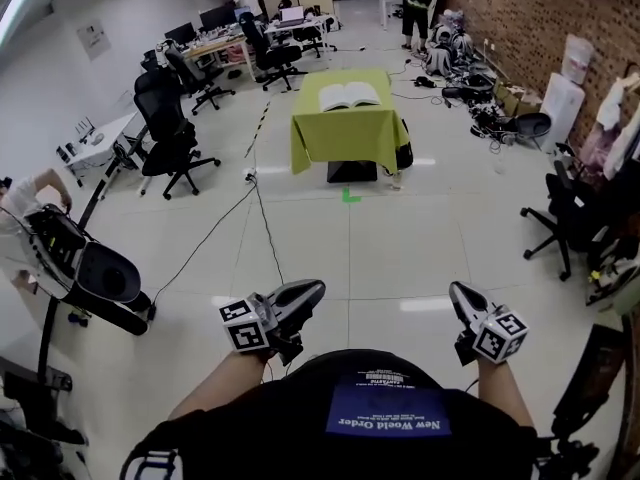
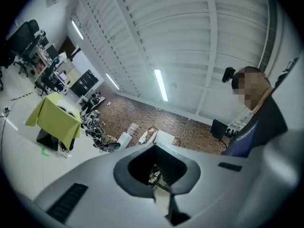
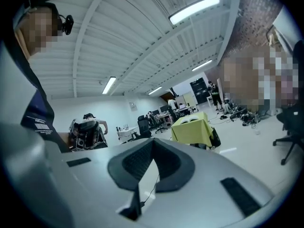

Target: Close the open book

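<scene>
Left jaws: my left gripper (image 2: 155, 194) has them pressed together, empty.
Right jaws: my right gripper (image 3: 140, 186) likewise, empty.
Book: the book (image 1: 349, 95) lies open on the green table (image 1: 340, 140); both grippers are well short of that table.
Progress: nothing done, I judge; the approach and the closing remain.

txt: "New World Order" | on: blue patch (image 1: 388, 410), shirt | upside-down; smaller print illegible
</scene>
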The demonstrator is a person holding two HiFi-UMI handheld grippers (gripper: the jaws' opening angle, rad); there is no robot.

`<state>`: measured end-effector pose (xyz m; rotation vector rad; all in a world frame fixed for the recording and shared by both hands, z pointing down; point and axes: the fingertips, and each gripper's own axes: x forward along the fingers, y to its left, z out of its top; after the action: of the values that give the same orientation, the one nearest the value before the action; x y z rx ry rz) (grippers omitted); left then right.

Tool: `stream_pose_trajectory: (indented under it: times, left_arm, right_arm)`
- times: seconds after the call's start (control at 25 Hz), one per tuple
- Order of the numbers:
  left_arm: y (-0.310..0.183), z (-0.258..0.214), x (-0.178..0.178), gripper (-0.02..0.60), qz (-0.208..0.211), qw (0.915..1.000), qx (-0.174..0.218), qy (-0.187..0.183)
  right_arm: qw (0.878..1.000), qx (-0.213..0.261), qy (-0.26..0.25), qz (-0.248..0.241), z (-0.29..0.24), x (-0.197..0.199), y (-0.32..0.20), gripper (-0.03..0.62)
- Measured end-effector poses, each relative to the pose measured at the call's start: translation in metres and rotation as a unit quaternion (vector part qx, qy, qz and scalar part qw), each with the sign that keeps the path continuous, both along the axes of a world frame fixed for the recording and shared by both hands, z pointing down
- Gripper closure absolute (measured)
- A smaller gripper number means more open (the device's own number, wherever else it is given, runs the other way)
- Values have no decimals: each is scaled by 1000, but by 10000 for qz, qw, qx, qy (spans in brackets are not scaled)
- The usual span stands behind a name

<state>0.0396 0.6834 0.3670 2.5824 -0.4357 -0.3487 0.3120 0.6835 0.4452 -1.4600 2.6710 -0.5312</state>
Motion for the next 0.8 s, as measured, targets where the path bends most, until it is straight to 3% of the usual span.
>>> stream_pose_trajectory:
  times: [0.36, 0.8]
  left_arm:
    - [-64, 5, -30, 574, 184, 9994, -29, 285]
    - [-197, -14, -167, 574, -57, 9990, 273, 339]
  right_arm:
    - [9995, 18, 323, -64, -9, -42, -56, 609]
    - [9986, 342, 385, -155, -52, -168, -195, 609]
